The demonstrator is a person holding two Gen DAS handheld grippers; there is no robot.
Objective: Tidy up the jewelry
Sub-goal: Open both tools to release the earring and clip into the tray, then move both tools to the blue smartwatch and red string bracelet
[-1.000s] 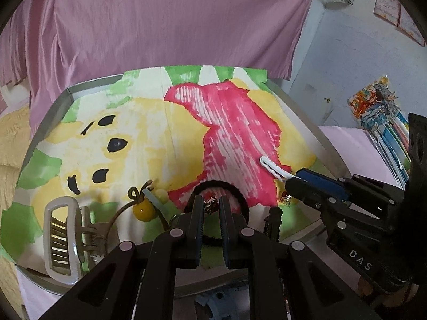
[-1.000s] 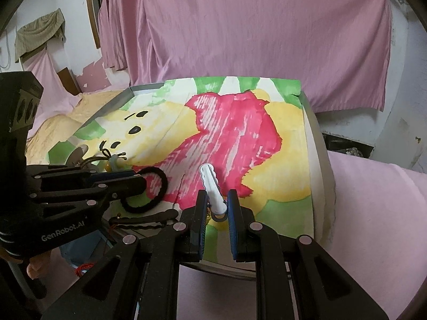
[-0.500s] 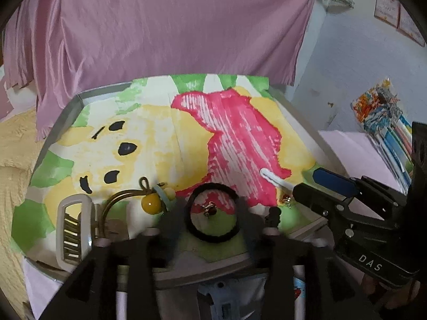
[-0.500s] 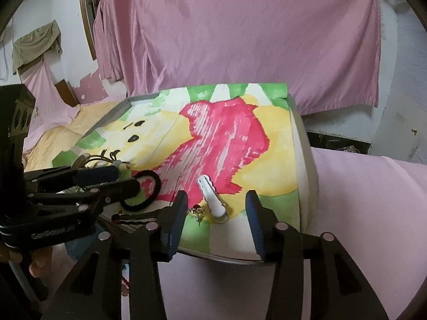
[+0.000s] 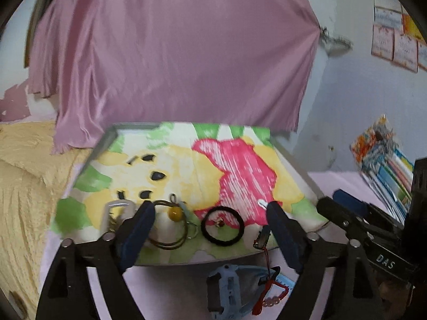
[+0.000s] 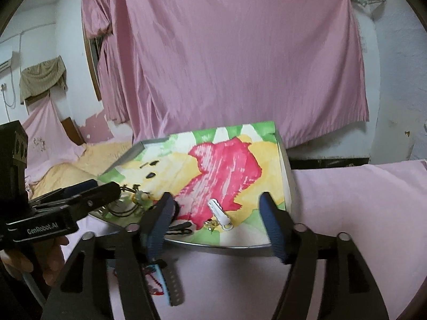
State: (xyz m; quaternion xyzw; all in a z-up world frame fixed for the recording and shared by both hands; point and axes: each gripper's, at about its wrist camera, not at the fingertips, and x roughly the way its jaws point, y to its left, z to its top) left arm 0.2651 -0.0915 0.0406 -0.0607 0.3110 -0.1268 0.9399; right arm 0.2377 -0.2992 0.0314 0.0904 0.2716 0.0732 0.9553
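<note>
A metal tray [image 5: 170, 260] lined with a cartoon-print cloth holds the jewelry near its front edge. In the left wrist view a black hair tie [image 5: 222, 226] lies with a small earring [image 5: 220, 223] inside it; beside it are a cord necklace with a yellow bead [image 5: 175, 213] and a white claw clip [image 5: 112, 210]. A white hair clip [image 6: 220, 210] and a small gold earring [image 6: 210, 223] lie at the front right. My left gripper [image 5: 209, 229] is open and empty, pulled back before the tray. My right gripper [image 6: 217, 220] is open and empty, short of the white clip.
A blue watch [image 5: 226, 290] and a red beaded string [image 5: 269, 290] lie on the pink sheet in front of the tray. A black hair pin [image 6: 181, 228] sits on the tray's front rim. Books [image 5: 384, 168] lie at the right. A pink curtain hangs behind.
Both grippers opened and pulled back from the tray. The left let go of the earring inside the hair tie; the right let go of the white hair clip.
</note>
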